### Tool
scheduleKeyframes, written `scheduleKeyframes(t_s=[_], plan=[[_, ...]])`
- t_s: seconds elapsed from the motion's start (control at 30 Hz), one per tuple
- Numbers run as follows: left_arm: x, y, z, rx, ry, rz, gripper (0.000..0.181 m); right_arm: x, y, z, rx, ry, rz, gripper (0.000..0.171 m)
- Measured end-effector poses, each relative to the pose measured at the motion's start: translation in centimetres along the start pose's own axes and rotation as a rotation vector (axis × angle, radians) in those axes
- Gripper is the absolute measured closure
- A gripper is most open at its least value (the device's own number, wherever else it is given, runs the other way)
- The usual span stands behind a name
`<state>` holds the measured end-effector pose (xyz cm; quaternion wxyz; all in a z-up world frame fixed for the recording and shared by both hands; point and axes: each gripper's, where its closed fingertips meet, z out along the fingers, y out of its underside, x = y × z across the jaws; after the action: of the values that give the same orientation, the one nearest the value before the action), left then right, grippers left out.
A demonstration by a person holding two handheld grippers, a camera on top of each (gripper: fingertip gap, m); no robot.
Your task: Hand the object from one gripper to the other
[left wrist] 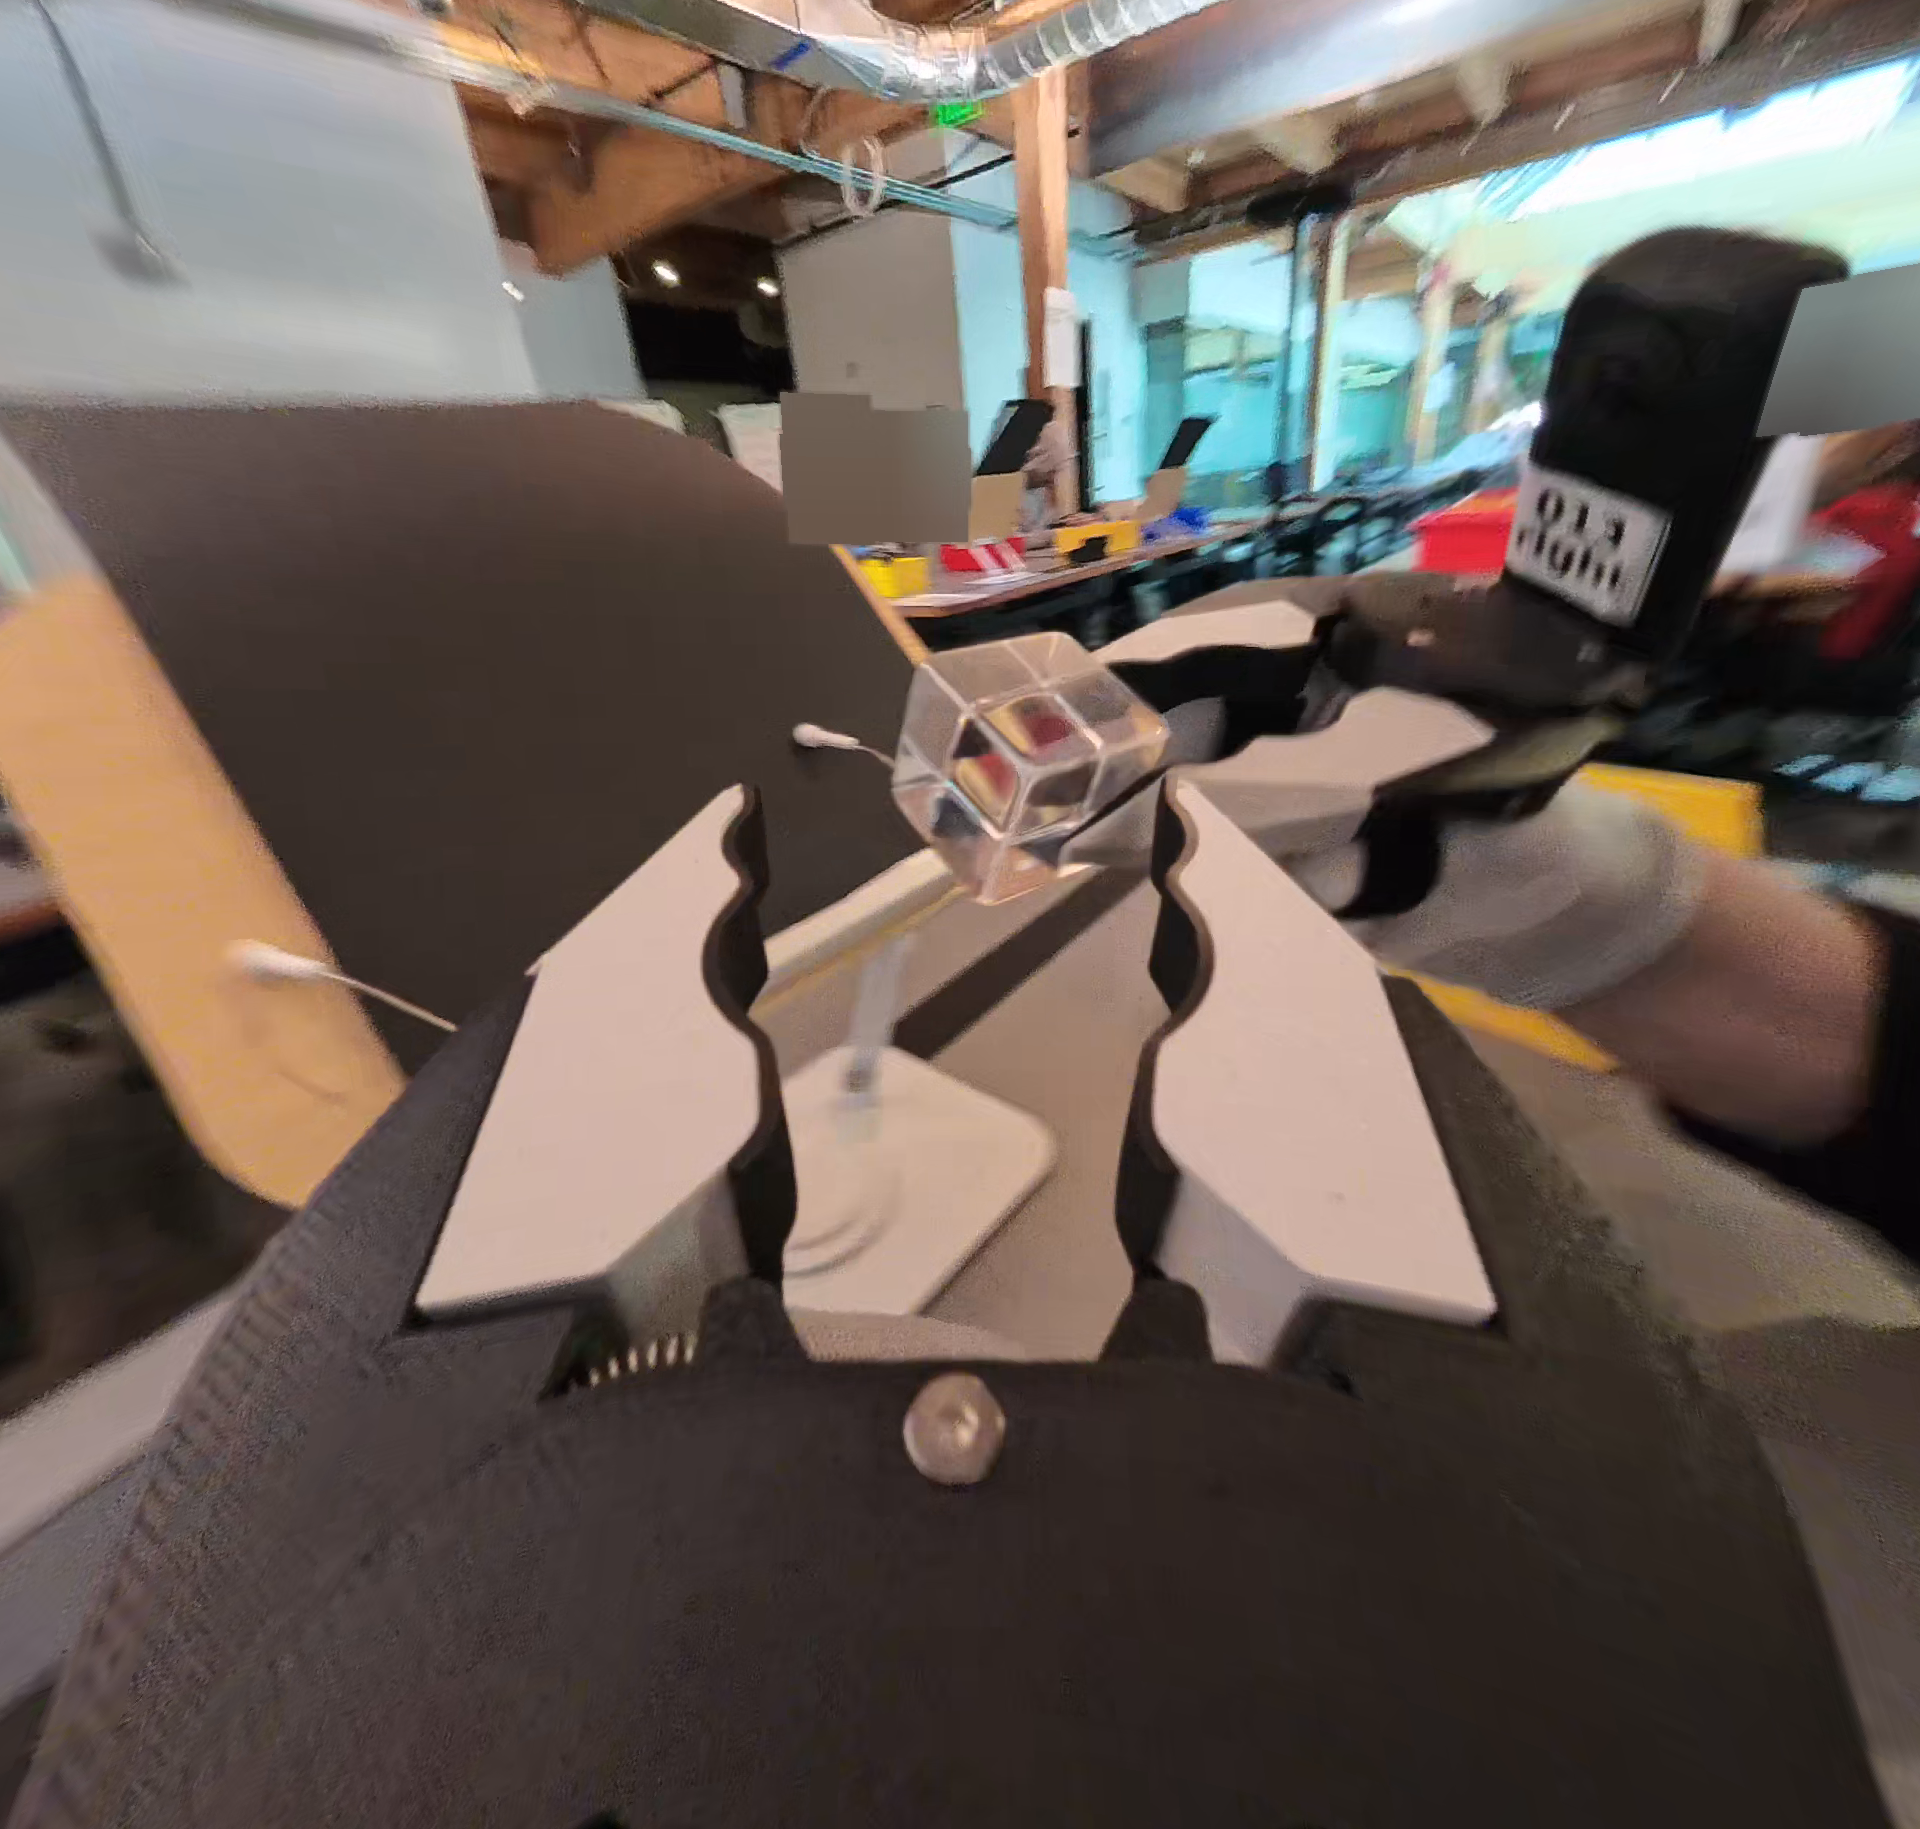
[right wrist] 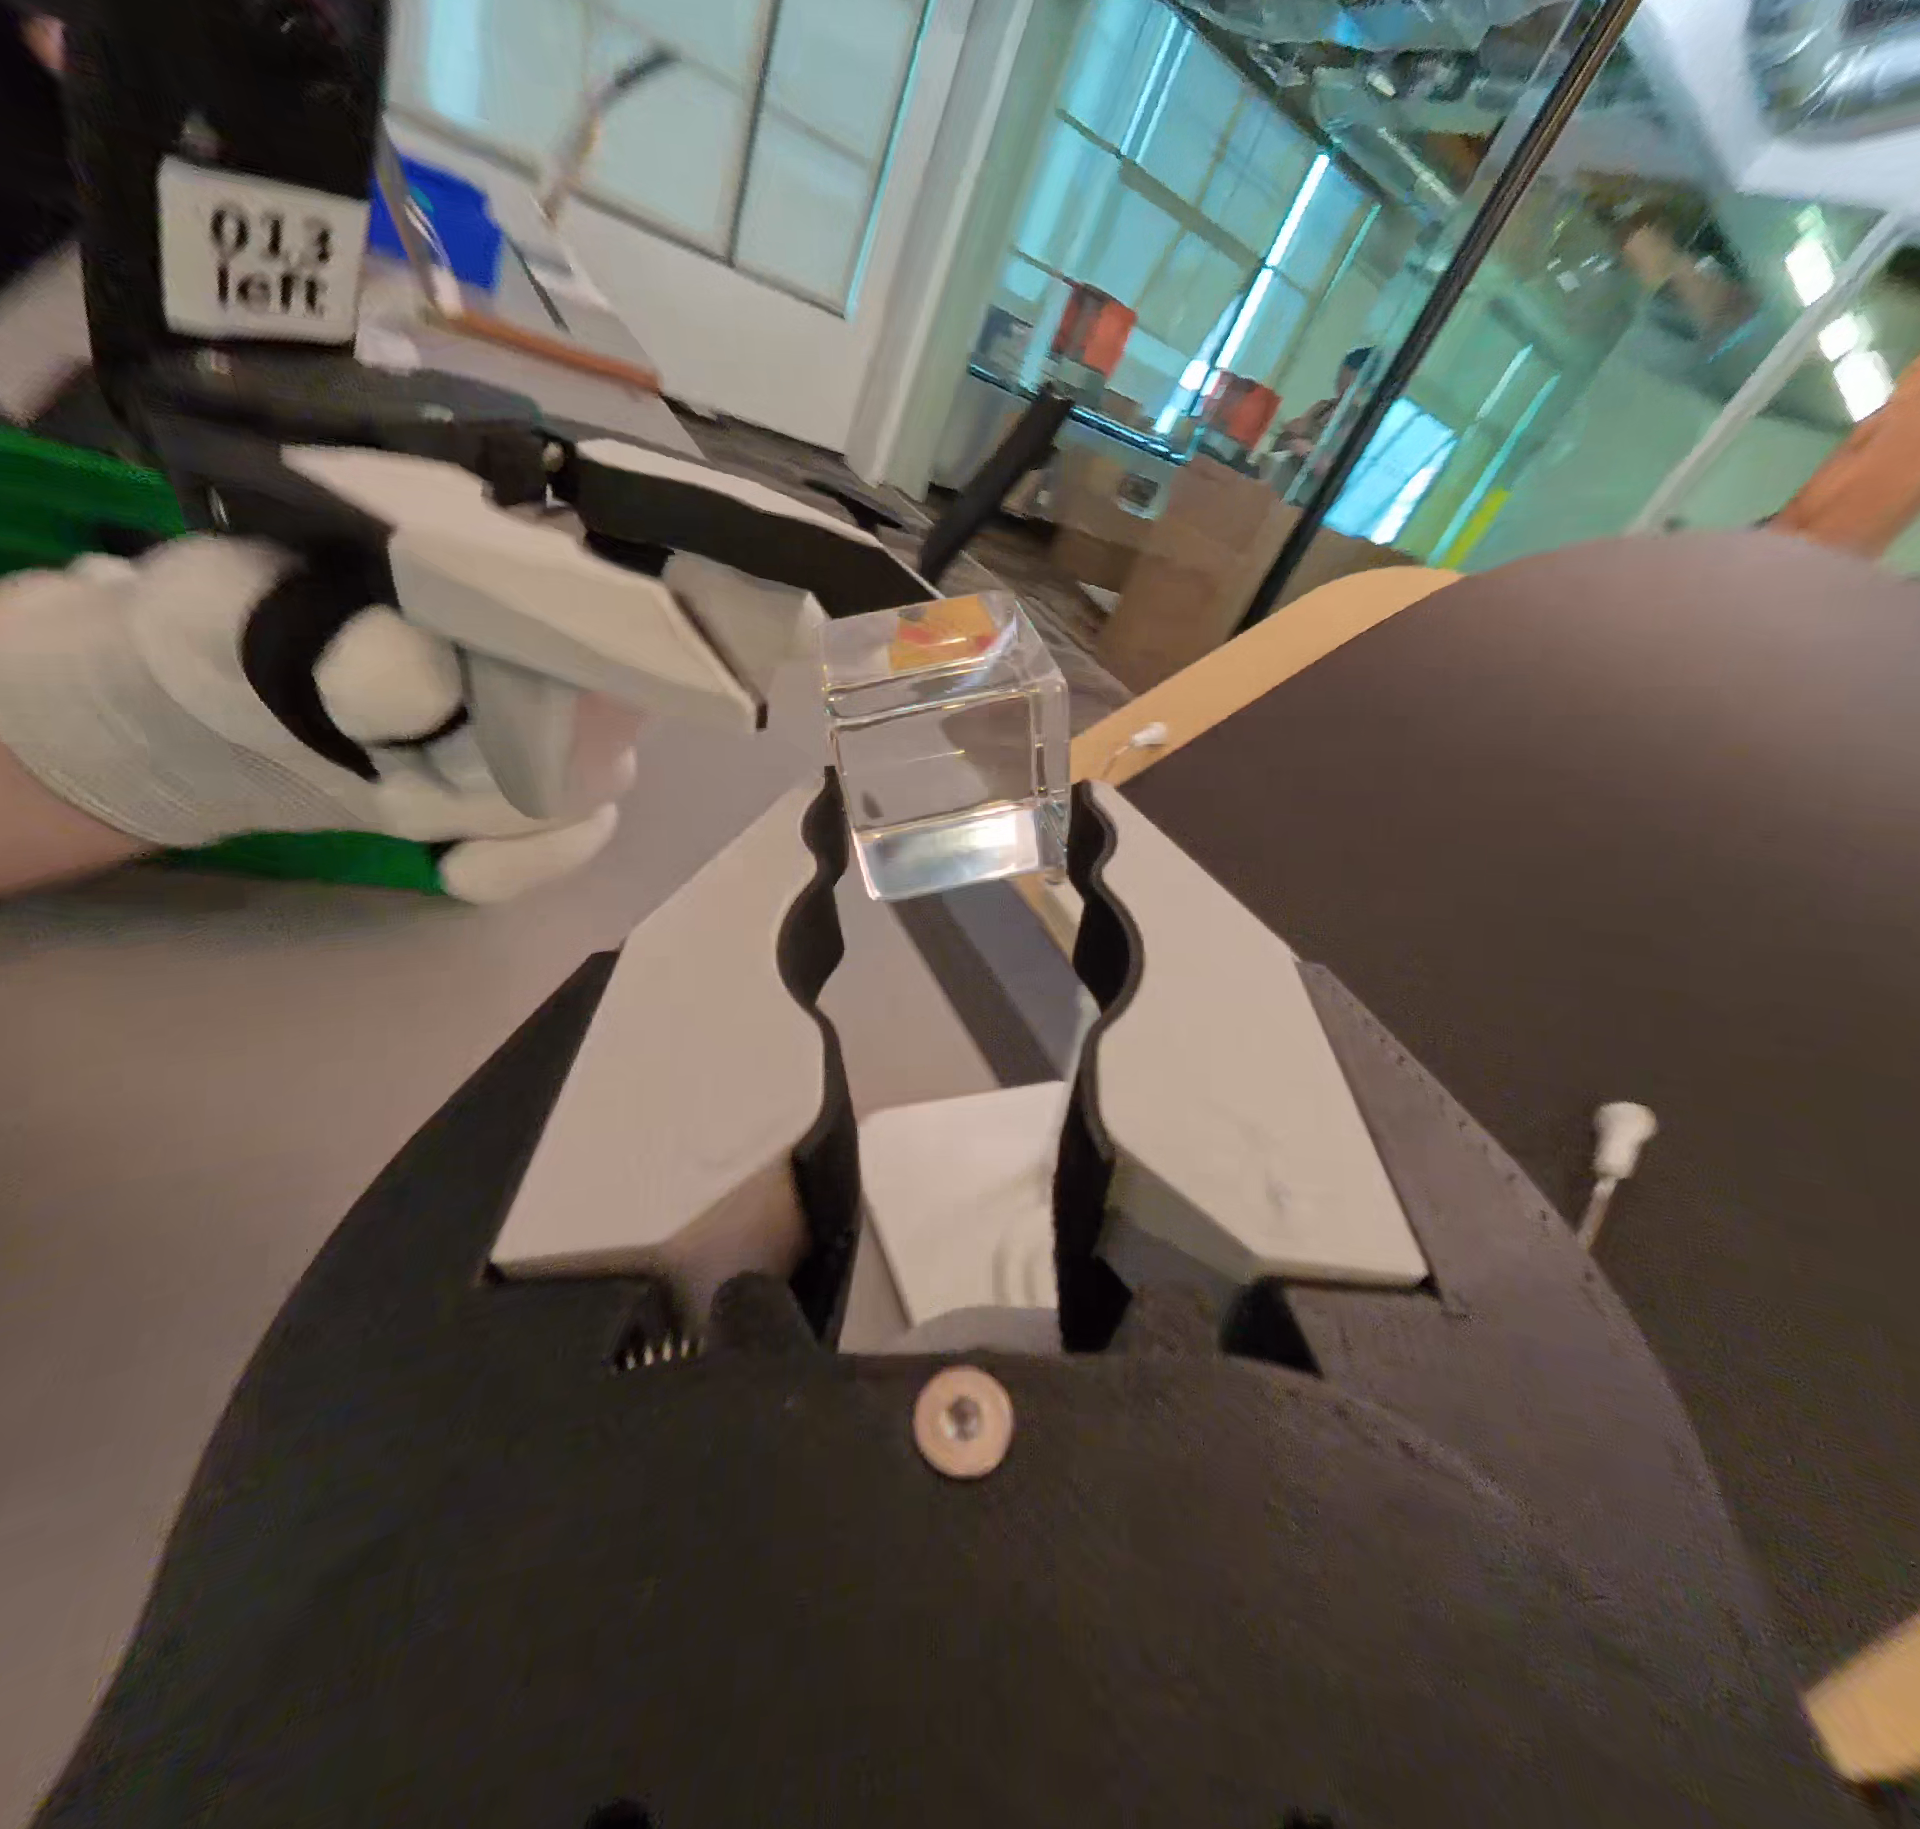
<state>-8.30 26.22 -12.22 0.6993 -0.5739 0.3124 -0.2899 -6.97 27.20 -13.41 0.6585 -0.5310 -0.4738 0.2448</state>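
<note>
Now cube between right hand-held gripper fingertips

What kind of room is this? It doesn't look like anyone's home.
Probably a workshop or lab in a converted industrial building. Bare wooden beams and a silver air duct run overhead, long work tables hold coloured parts bins, and glass partition walls divide the floor.

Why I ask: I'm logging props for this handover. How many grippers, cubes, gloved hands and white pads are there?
Grippers: 2 (left gripper, right gripper)
Clear cube: 1
Gloved hands: 2 (left hand, right hand)
White pad: 1
Total: 6
</note>
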Motion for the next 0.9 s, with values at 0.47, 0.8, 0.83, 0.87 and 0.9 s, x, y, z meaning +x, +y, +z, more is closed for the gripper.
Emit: scheduleKeyframes(t_s=[0.47, 0.8, 0.83, 0.87, 0.9], plan=[[2.1, 1.9, 1.1, -0.079, -0.303, 1.084, 0.111, -2.0, 2.2, -1.9, -0.065, -0.397, 0.494, 0.131], [4.4, 4.2, 2.1, -0.107, -0.218, 1.168, 0.137, -4.4, 2.9, -3.6, -0.133, -0.588, 0.569, 0.131], [4.3, 4.1, 2.0, -0.108, -0.222, 1.154, 0.137, -4.3, 2.7, -3.5, -0.124, -0.584, 0.568, 0.131], [4.2, 4.1, 2.0, -0.123, -0.218, 1.129, 0.138, -4.3, 2.7, -3.4, -0.121, -0.573, 0.557, 0.131], [4.1, 4.3, 2.0, -0.135, -0.202, 1.104, 0.138, -4.3, 2.7, -3.3, -0.118, -0.559, 0.539, 0.131]])
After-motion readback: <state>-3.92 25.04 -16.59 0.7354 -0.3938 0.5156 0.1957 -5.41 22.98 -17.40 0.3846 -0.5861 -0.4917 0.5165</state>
